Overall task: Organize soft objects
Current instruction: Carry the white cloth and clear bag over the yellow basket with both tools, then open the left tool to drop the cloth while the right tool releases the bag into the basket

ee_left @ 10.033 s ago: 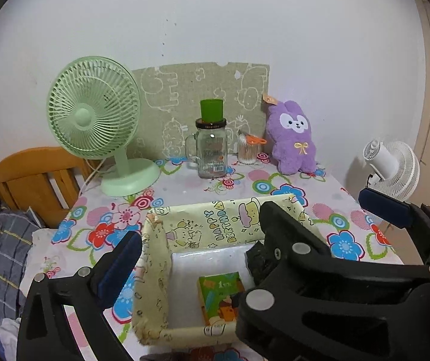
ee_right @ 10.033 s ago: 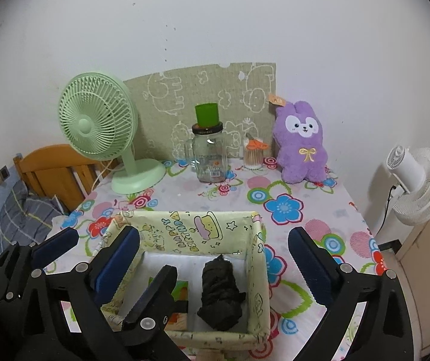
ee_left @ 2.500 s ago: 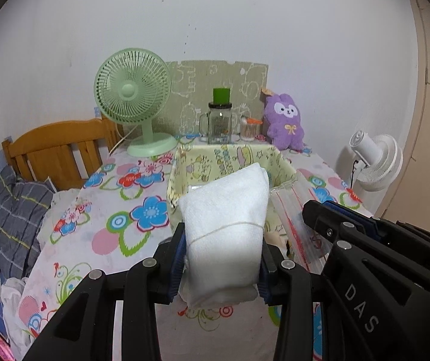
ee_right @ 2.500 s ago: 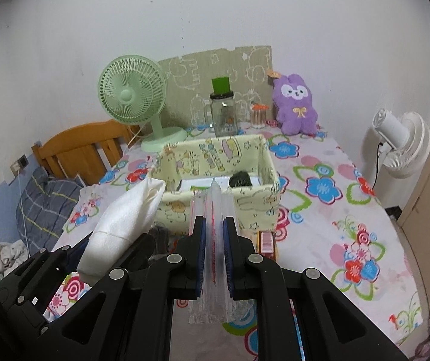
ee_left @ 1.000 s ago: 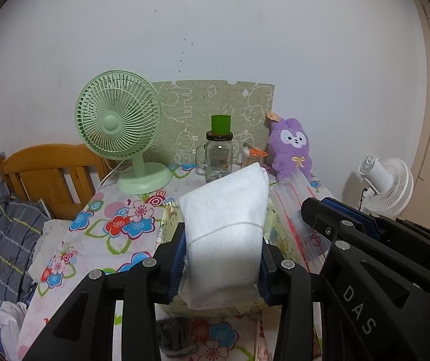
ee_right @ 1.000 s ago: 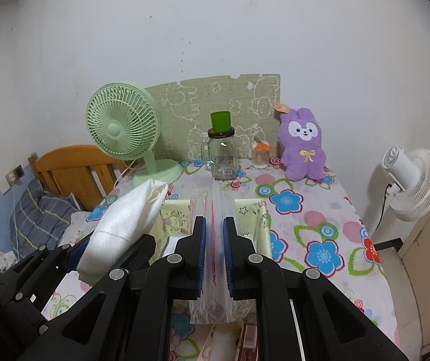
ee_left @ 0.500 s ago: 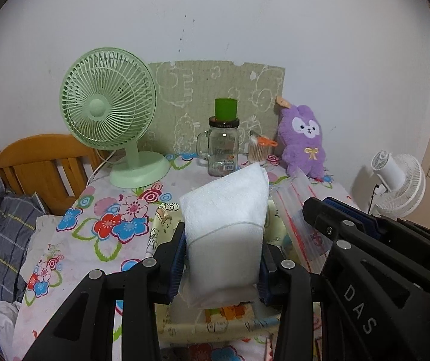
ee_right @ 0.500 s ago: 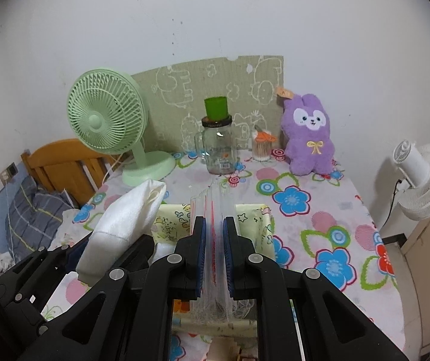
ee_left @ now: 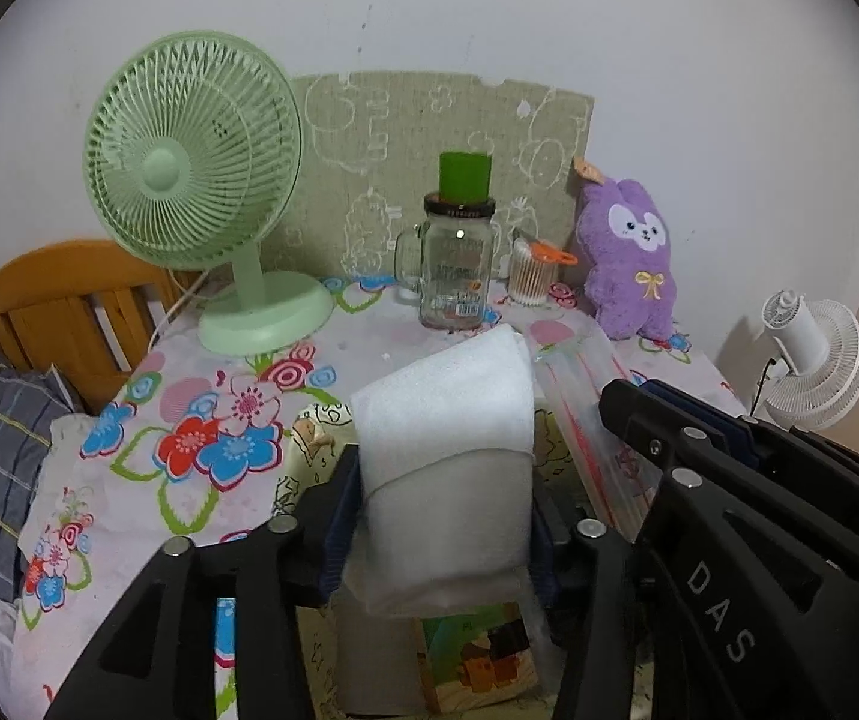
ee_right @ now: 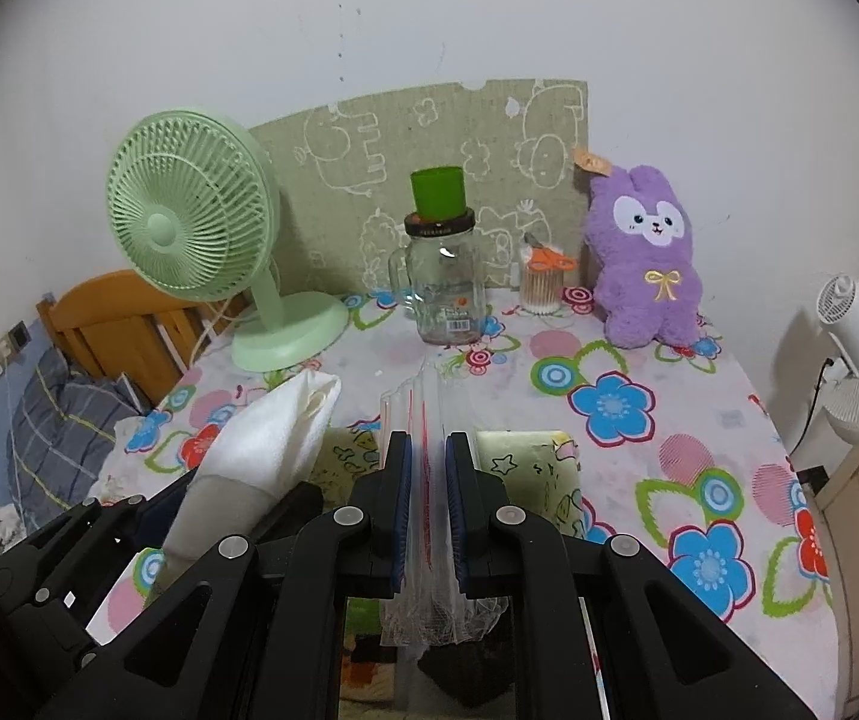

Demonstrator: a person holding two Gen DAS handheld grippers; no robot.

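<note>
Left tongs easing open around towel above box (at 6 o'clock), right tongs clamped on bag; risk: towel snagging rim, flopping onto surface.

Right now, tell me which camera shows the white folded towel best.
The left wrist view: the white folded towel faces the camera, standing between the left gripper pads above the yellow fabric box. The right wrist view shows it only edge-on at the left, its lower part hidden behind gripper parts.
</note>
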